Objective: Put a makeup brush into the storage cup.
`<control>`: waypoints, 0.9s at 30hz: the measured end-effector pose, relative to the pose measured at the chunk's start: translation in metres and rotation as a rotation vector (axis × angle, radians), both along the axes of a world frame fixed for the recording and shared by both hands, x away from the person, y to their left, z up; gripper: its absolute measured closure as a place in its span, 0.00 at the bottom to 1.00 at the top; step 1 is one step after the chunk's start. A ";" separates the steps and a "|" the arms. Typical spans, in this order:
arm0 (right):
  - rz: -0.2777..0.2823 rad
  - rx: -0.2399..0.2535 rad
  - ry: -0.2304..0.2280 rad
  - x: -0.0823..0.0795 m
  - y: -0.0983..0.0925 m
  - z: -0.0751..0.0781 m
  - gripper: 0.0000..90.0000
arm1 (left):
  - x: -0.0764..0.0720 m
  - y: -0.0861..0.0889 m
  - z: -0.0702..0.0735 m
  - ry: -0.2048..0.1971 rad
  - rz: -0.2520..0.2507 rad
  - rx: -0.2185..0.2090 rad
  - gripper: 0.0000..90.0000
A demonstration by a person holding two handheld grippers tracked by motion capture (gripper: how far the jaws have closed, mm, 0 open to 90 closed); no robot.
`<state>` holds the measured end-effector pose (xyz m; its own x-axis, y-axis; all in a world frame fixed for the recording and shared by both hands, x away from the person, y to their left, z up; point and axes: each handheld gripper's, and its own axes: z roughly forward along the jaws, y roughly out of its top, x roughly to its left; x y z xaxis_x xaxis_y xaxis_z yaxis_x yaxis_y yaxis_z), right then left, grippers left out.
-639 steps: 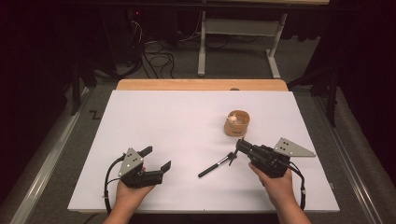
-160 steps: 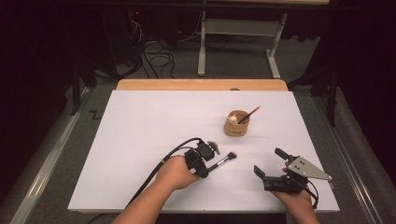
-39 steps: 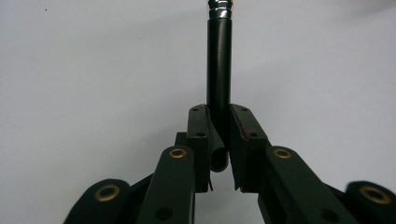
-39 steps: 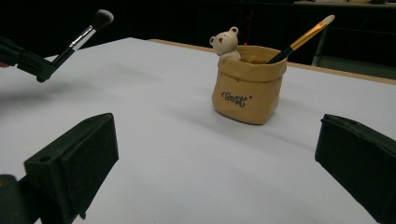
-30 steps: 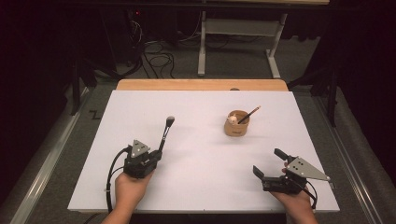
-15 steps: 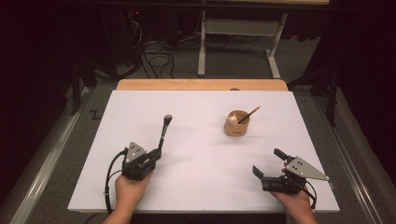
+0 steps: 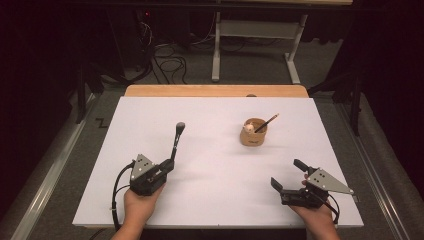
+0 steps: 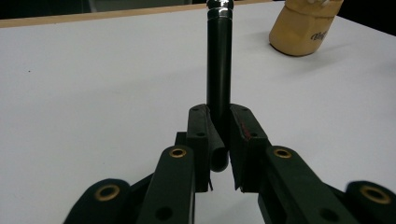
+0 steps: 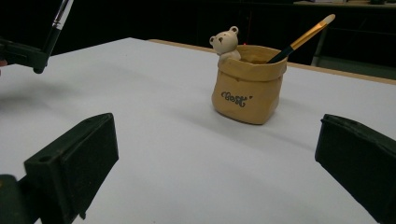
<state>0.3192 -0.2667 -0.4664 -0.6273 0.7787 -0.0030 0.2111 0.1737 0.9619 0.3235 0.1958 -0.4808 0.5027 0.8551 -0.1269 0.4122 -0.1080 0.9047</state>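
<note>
Left gripper [image 7: 169, 163], near the table's [image 7: 210, 210] front-left corner, clamps a black makeup brush [image 7: 176, 141], seemingly by its handle end. Right gripper [image 7: 289, 173], near the front-right corner, gapes wide, holding nothing.

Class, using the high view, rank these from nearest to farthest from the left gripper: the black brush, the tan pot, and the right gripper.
1. black brush: clamped in the left gripper, pointing up and away.
2. tan pot: farther back, right of centre.
3. right gripper: near edge, far right, jaws open.
The pot and right gripper are fairly close to call.
</note>
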 end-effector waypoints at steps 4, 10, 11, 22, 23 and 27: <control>0.004 0.003 -0.003 0.000 0.000 0.000 0.00 | 0.000 0.000 0.000 0.002 0.001 -0.011 0.88; 0.005 0.003 -0.005 0.000 0.000 0.000 0.00 | -0.002 0.001 0.003 -0.034 -0.019 -0.038 0.88; 0.005 0.001 -0.005 0.000 0.000 0.000 0.00 | -0.003 0.001 0.003 -0.038 -0.019 -0.039 0.88; 0.007 -0.001 0.002 0.000 0.001 0.000 0.00 | -0.004 0.002 0.004 -0.059 -0.019 -0.043 0.88; 0.007 -0.001 0.003 0.000 0.001 -0.001 0.00 | -0.005 0.002 0.004 -0.062 -0.021 -0.044 0.88; 0.006 0.000 0.002 0.000 0.001 0.000 0.00 | -0.006 0.001 0.005 -0.077 -0.028 -0.039 0.88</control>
<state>0.3191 -0.2652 -0.4669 -0.6322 0.7748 -0.0020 0.2119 0.1753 0.9614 0.3177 0.1966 -0.4762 0.5360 0.8357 -0.1199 0.3384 -0.0825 0.9374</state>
